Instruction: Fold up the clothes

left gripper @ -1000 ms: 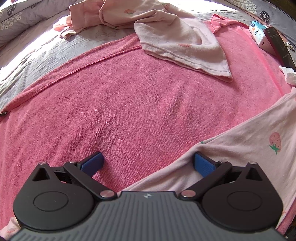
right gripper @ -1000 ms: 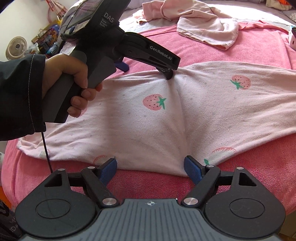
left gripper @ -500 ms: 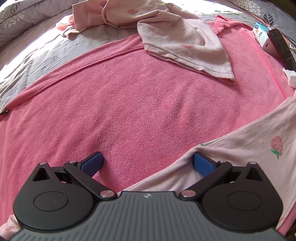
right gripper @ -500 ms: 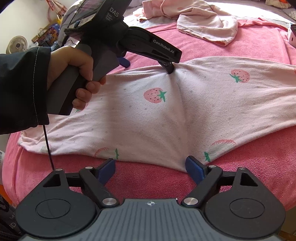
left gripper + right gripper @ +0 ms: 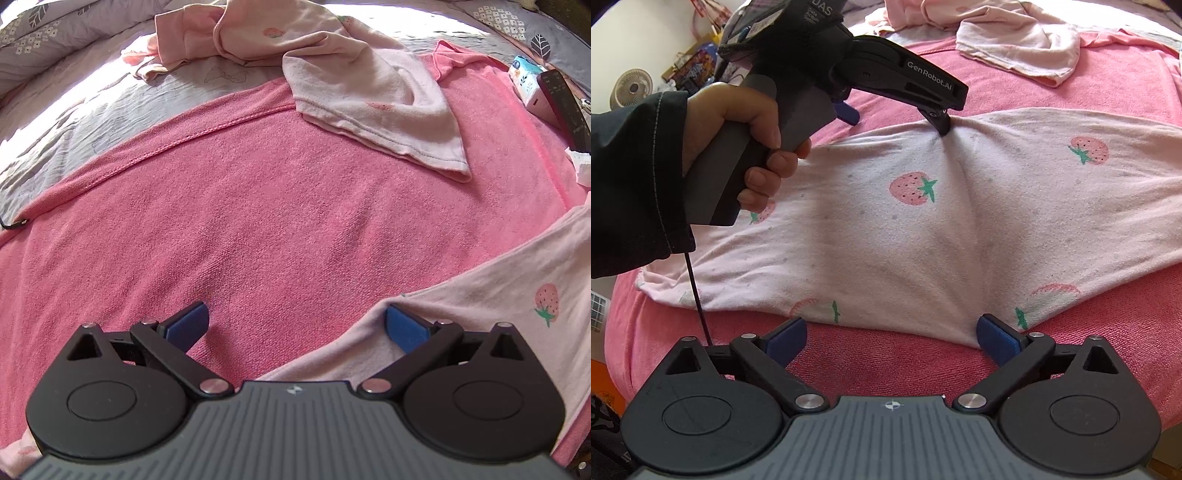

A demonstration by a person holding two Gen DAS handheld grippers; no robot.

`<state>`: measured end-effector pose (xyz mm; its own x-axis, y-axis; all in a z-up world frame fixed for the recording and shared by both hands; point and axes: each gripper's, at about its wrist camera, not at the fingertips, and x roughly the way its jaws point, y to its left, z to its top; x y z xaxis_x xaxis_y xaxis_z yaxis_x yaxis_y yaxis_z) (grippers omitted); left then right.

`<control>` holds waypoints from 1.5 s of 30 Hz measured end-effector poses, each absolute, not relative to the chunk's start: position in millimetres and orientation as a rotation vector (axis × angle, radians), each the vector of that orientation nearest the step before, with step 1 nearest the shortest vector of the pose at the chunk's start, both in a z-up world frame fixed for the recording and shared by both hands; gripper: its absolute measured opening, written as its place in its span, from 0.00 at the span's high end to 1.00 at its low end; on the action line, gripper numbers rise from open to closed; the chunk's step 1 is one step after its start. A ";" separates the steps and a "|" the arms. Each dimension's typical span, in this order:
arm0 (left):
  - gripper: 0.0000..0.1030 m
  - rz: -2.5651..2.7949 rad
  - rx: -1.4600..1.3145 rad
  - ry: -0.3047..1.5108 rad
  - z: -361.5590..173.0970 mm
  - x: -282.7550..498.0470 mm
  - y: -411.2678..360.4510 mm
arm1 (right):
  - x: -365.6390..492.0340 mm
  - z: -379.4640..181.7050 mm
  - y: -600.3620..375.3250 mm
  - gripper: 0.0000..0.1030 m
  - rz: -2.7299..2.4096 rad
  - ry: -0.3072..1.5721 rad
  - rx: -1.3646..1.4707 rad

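A pale pink garment with strawberry prints [image 5: 923,229] lies spread on a pink towel [image 5: 258,221]. In the left wrist view its far edge [image 5: 480,295] runs under the right finger. My left gripper [image 5: 295,325] is open; its right finger presses on the garment's far edge, its left finger rests over bare towel. In the right wrist view one left fingertip [image 5: 942,125] pushes into the cloth. My right gripper [image 5: 890,336] is open and empty, low over the garment's near edge.
More pink clothes [image 5: 332,55] lie heaped at the towel's far side on a grey bedspread [image 5: 74,110]. A small box [image 5: 526,81], a dark remote [image 5: 565,103] and a tissue [image 5: 580,166] lie at the far right. A fan [image 5: 631,88] stands off the bed.
The right gripper has drawn back slightly toward the garment's near edge. The left gripper has shifted a little, still pressing the cloth. Both stay open.
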<state>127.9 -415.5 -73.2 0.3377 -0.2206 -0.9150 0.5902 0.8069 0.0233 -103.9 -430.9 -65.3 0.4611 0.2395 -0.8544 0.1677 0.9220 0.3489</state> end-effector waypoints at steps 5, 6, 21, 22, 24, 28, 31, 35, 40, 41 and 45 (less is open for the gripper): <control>0.00 -0.522 0.431 1.137 -85.1 143.1 -402.5 | -97.0 -61.6 -427.8 0.00 0.063 1.132 0.386; 0.00 -0.522 0.407 1.142 -84.8 147.7 -399.1 | -95.0 -60.1 -427.9 0.00 0.066 1.140 0.384; 0.02 -0.629 0.585 0.892 -38.7 63.1 -412.3 | -117.8 -13.3 -521.1 0.12 -0.120 1.065 0.447; 0.02 -0.648 0.628 0.873 -41.0 53.2 -416.9 | -120.1 -12.2 -531.1 0.12 -0.151 1.061 0.438; 0.02 -0.713 0.723 0.830 -45.6 32.4 -427.7 | -125.5 -11.0 -551.8 0.12 -0.210 1.052 0.435; 0.02 -0.886 0.871 0.721 -50.7 3.0 -439.2 | -137.4 -11.2 -605.7 0.15 -0.340 1.015 0.505; 0.05 -1.078 0.984 0.680 -57.0 -5.3 -438.7 | -146.8 -16.6 -650.5 0.22 -0.416 0.977 0.605; 0.08 -1.263 1.048 0.697 -60.5 4.2 -438.0 | -156.3 -22.0 -693.8 0.28 -0.447 0.937 0.673; 0.00 -1.324 1.039 0.821 -71.6 23.8 -449.1 | -162.0 -28.0 -730.9 0.29 -0.490 0.894 0.719; 0.00 -1.321 1.036 0.839 -74.5 26.4 -451.8 | -162.2 -30.0 -737.1 0.29 -0.499 0.885 0.730; 0.00 -1.325 1.001 0.923 -80.8 36.4 -458.5 | -156.8 -44.8 -759.0 0.29 -0.536 0.841 0.805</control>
<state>36.4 -458.5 -80.8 0.0444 -0.3214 -0.9459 0.9987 -0.0111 0.0507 -156.8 -759.0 -44.8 0.5667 -0.1064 -0.8170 0.6959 0.5927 0.4055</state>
